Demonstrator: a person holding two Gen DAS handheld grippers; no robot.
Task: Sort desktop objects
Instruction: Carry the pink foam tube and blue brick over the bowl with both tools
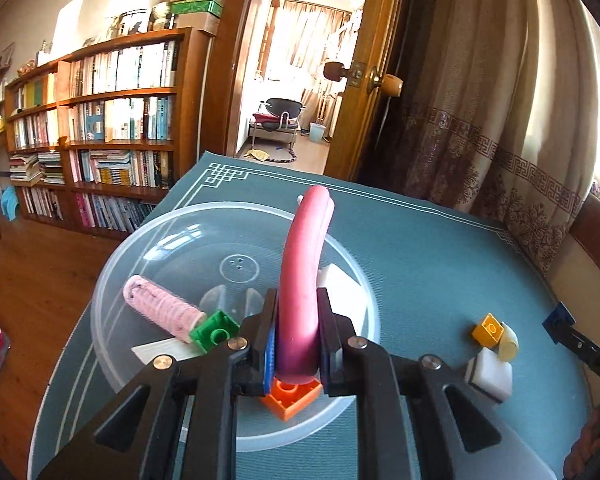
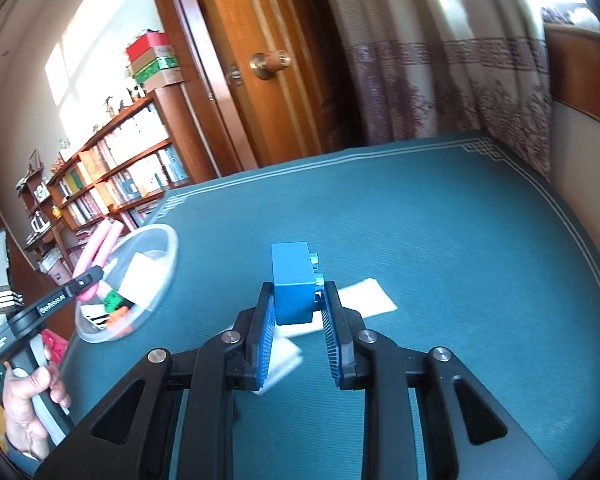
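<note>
- Left gripper (image 1: 298,332) clenched on pink tube (image 1: 304,276), poised over clear bowl (image 1: 112,280); tube's lower end just above orange brick (image 1: 290,396).
- Already in bowl: spool (image 1: 160,308), green brick (image 1: 214,330), white block (image 1: 346,290).
- Right gripper (image 2: 299,304) closed on blue brick (image 2: 292,284), lifted over teal mat (image 2: 460,240), well apart from bowl.
- Still loose on mat: yellow brick (image 1: 488,330), white eraser (image 1: 490,376), cream piece (image 1: 510,346), paper (image 2: 370,294).
- Step, by judgement: depositing tube. Next: open left fingers, then carry blue brick leftward over rim.
</note>
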